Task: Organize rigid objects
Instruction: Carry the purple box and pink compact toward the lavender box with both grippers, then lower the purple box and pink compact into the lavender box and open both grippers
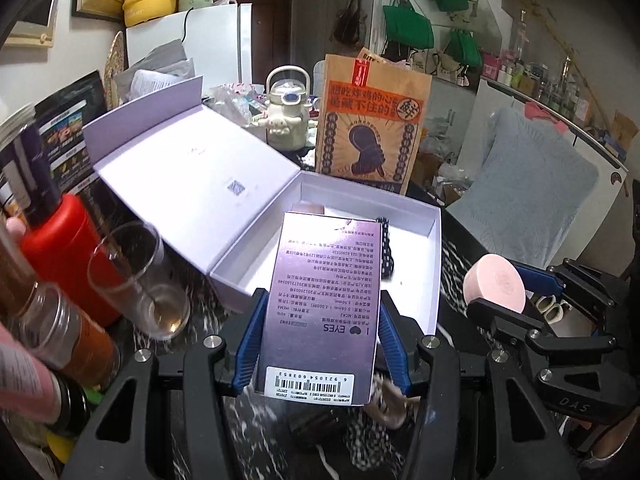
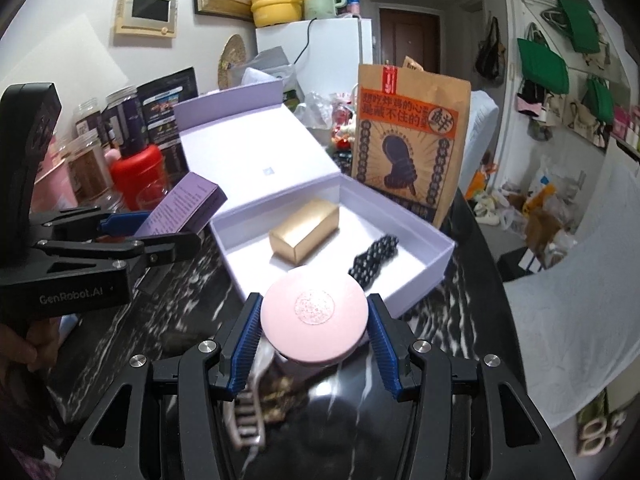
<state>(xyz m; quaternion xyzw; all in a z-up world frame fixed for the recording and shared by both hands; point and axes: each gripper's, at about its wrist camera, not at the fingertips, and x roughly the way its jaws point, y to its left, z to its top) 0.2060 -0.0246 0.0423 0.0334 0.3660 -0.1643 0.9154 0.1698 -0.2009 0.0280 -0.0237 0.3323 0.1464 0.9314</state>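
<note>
Carrying: both tongs loaded, heading for the open lavender gift box (image 2: 436, 258) on the tabletop (image 2: 168, 320)
left tongs (image 1: 322, 344): clamped on purple carton (image 1: 320, 304), long axis pointing ahead at box
right tongs (image 2: 314, 342): clamped on pink round compact (image 2: 314, 314), just short of near wall; nearer
box: gold carton (image 2: 306, 236), black chain (image 2: 374, 258) inside; free floor near front

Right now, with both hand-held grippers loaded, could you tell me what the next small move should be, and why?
Probably carry the purple carton in the left hand-held gripper forward over the open lavender box and lower it into the bare floor beside the gold box. The carton is gripped and the box's lid is open.
</note>
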